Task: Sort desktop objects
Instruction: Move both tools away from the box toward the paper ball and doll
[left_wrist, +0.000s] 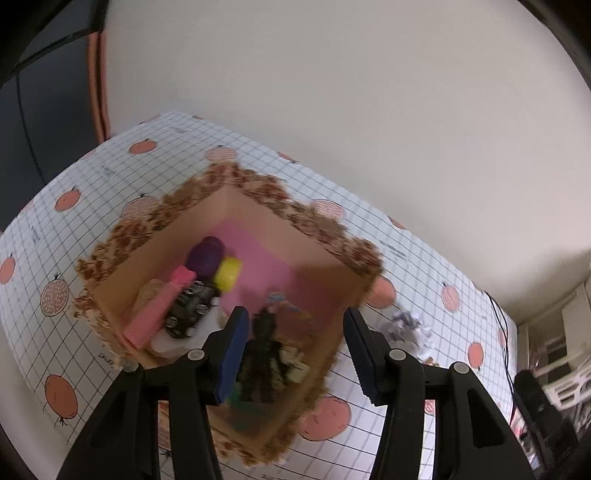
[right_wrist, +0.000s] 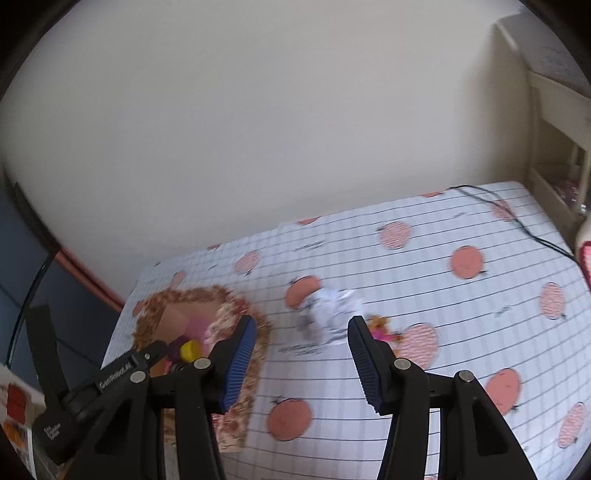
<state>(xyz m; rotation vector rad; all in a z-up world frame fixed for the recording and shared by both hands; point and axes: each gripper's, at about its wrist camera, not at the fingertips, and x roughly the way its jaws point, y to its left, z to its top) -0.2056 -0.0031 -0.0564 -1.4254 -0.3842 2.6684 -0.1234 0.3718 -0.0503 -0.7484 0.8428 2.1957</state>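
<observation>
In the left wrist view the left gripper (left_wrist: 295, 347) hangs with its jaws spread and nothing between them over the open cardboard box (left_wrist: 332, 243) at centre frame, where a purple ball (left_wrist: 205, 254), a yellow ball (left_wrist: 228, 273), a pink block (left_wrist: 159, 310) and a dark, blurred toy figure (left_wrist: 262, 354) lie jumbled, the rest too smeared to name. In the right wrist view the right gripper (right_wrist: 301, 358) is likewise spread and empty above the fruit-print tablecloth (right_wrist: 461, 314). A crumpled paper wad (right_wrist: 332, 310) lies beyond its tips, and a small pink-and-orange thing (right_wrist: 384, 330) is half hidden behind the right finger.

Cardboard box (left_wrist: 325, 295) matt; crumpled paper (right_wrist: 334, 308); smooth printed tablecloth (right_wrist: 443, 295); ribbed jaws.
</observation>
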